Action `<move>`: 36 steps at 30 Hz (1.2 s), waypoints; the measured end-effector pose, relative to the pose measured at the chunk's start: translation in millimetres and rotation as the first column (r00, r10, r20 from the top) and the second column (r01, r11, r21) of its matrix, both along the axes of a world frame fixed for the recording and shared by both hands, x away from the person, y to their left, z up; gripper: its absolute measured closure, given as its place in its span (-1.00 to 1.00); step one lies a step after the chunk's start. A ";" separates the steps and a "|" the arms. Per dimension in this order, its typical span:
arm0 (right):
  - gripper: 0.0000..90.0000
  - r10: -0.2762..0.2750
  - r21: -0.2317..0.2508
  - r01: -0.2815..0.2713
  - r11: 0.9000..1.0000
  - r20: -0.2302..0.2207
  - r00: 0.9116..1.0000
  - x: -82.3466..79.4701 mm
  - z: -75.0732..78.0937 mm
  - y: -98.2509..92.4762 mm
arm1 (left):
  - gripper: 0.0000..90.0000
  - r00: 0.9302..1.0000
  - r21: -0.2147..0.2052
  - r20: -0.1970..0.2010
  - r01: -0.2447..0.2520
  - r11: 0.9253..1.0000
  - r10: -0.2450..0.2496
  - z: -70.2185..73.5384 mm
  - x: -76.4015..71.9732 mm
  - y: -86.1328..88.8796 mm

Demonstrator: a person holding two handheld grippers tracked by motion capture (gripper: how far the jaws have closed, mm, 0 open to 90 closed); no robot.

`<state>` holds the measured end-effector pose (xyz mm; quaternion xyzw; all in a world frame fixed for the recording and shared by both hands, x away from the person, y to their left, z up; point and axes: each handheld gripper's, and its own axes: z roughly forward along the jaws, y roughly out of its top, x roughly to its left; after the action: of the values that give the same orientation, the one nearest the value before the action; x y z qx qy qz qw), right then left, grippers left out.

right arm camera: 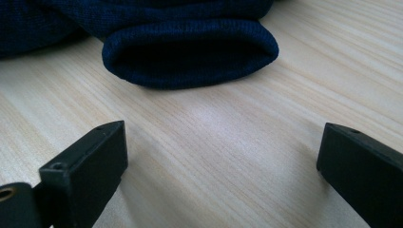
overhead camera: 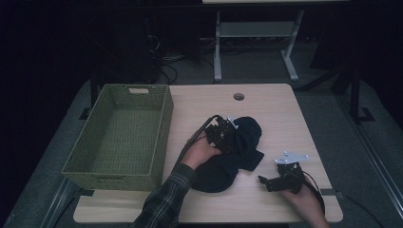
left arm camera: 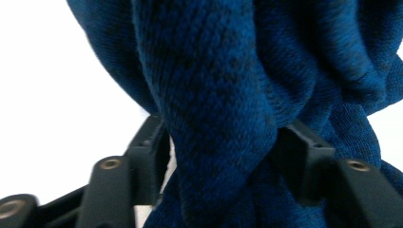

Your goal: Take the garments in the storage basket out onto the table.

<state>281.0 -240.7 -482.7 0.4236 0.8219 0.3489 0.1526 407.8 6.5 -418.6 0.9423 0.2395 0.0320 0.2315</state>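
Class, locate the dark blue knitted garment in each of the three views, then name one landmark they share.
High view: dark blue knitted garment at table centre, right of the basket.
Left gripper view: a fold between the jaws.
Right gripper view: cuff opening at top.
Shared landmark: the light wooden table.

A light wooden table stands before me, with a round hole near its far edge. A green woven basket sits on its left side. A dark blue knit garment lies crumpled at the middle.

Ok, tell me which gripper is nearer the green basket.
Left. The left gripper sits on the dark blue garment mid-table, a short way right of the green basket. The right gripper rests near the table's front right corner, beyond the garment.
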 end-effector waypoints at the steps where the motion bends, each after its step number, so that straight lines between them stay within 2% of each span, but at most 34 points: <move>1: -0.94 0.000 0.000 0.000 1.000 0.001 1.000 0.0 0.0 0.0 | -0.19 1.000 0.001 0.000 0.006 1.000 -0.006 2.5 -0.4 1.7; 4: -0.94 0.001 -0.001 -0.001 1.000 0.001 1.000 0.1 0.0 -0.1 | -0.23 1.000 -0.002 0.008 -0.003 1.000 0.003 9.0 -3.5 6.2; 9: -0.94 0.001 -0.001 -0.001 1.000 0.001 1.000 0.1 -0.1 -0.1 | -0.25 1.000 -0.046 0.014 -0.015 0.999 0.016 20.7 -8.5 16.7; 16: -0.94 0.000 0.000 0.000 1.000 0.000 1.000 0.0 0.0 0.0 | -0.25 0.999 -0.069 0.028 -0.018 0.997 0.020 34.6 -15.6 32.5; 21: -0.94 0.001 -0.002 -0.001 1.000 0.002 1.000 0.1 -0.1 -0.1 | -0.25 0.999 -0.114 0.035 -0.025 0.993 0.029 41.7 -26.8 43.2; 25: -0.94 0.002 -0.002 -0.002 1.000 0.002 1.000 0.1 -0.1 -0.2 | -0.25 0.997 -0.115 0.067 -0.017 0.993 0.025 43.9 -40.0 52.0; 27: -0.94 0.001 -0.002 -0.001 1.000 0.002 1.000 0.1 -0.1 -0.1 | -0.25 0.995 -0.126 0.089 -0.027 0.992 0.038 45.0 -46.8 57.3; 34: -0.94 0.001 -0.001 -0.001 1.000 0.002 1.000 0.1 -0.1 -0.1 | -0.10 0.992 -0.150 0.115 -0.028 0.988 0.046 41.4 -67.9 71.3; 36: -0.94 0.001 -0.002 -0.001 1.000 0.003 1.000 0.2 -0.1 -0.1 | -0.05 0.993 -0.155 0.109 -0.030 0.988 0.047 37.8 -73.6 74.3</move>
<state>281.1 -240.8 -482.8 0.4225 0.8223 0.3489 0.1538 334.2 80.8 -380.8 0.9137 0.2461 0.0710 0.3155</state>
